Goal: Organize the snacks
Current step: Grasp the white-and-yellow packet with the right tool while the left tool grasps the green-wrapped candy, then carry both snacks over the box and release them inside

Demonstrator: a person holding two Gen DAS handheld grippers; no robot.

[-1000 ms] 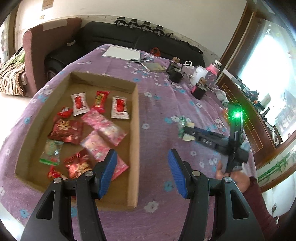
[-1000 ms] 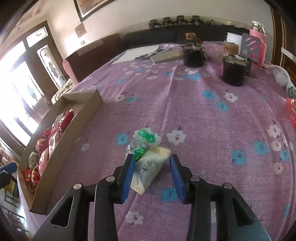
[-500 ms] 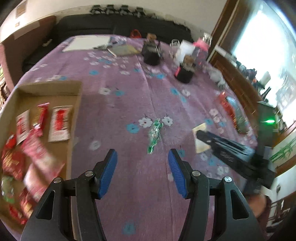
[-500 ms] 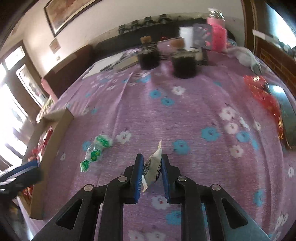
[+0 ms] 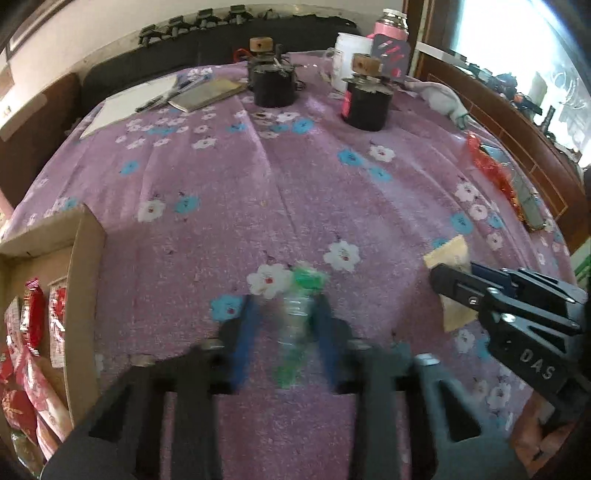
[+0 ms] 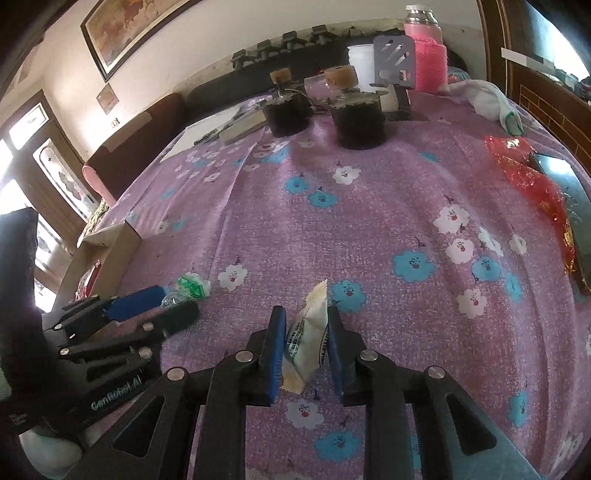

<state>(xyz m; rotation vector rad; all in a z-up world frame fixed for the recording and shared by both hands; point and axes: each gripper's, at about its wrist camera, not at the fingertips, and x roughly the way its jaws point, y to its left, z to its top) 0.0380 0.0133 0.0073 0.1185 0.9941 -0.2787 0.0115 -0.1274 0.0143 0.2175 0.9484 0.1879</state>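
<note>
My left gripper (image 5: 286, 306) is shut on a clear, green-ended candy (image 5: 308, 278) lying on the purple flowered cloth; its fingers are blurred. The same candy (image 6: 190, 288) and left gripper (image 6: 177, 301) show at the left of the right wrist view. My right gripper (image 6: 304, 314) holds a cream snack packet (image 6: 306, 332) upright on edge between its blue pads, and the jaws are opening slightly. In the left wrist view that packet (image 5: 448, 251) sticks out of the right gripper (image 5: 458, 273). A cardboard tray (image 5: 86, 258) with several red and pink snacks (image 5: 33, 306) sits at the left.
Two black jars (image 5: 273, 88) (image 5: 365, 107) with cork lids stand at the back, with a pink bottle (image 5: 391, 26) and white cup behind. Paper and a notebook (image 5: 207, 94) lie at back left. A red wrapper (image 5: 491, 166) and phone (image 5: 528, 206) lie at the right edge.
My left gripper swung right, away from the tray, came down over the green candy and shut on it. My right gripper closed on the cream packet and turned it up on edge.
</note>
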